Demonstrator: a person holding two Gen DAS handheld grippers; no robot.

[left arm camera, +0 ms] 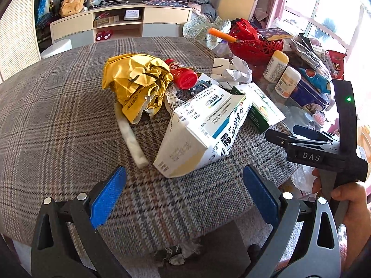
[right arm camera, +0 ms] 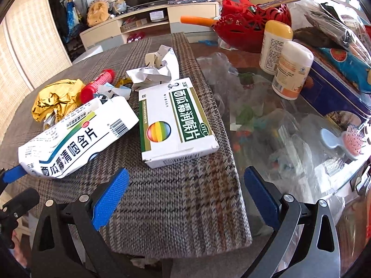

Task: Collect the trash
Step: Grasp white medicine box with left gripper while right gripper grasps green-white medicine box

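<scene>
Trash lies on a plaid cloth (left arm camera: pixel 58 115). A crushed white medicine box (left arm camera: pixel 197 134) lies just ahead of my open, empty left gripper (left arm camera: pixel 184 195); it also shows in the right wrist view (right arm camera: pixel 76 136). A green and white medicine box (right arm camera: pixel 176 120) lies just ahead of my open, empty right gripper (right arm camera: pixel 186 194), and shows in the left wrist view (left arm camera: pixel 262 108). Behind them lie a crumpled yellow wrapper (left arm camera: pixel 136 83), a red tube (left arm camera: pixel 183 73), crumpled white paper (right arm camera: pixel 157 69) and a white stick (left arm camera: pixel 131 136).
To the right, on the glass tabletop (right arm camera: pixel 266 115), stand two white bottles (right arm camera: pixel 289 69), a red basket (right arm camera: pixel 250 27), a blue tin (right arm camera: pixel 336 85) and a pink brush (right arm camera: pixel 354 143). A TV cabinet (left arm camera: pixel 120 23) stands behind.
</scene>
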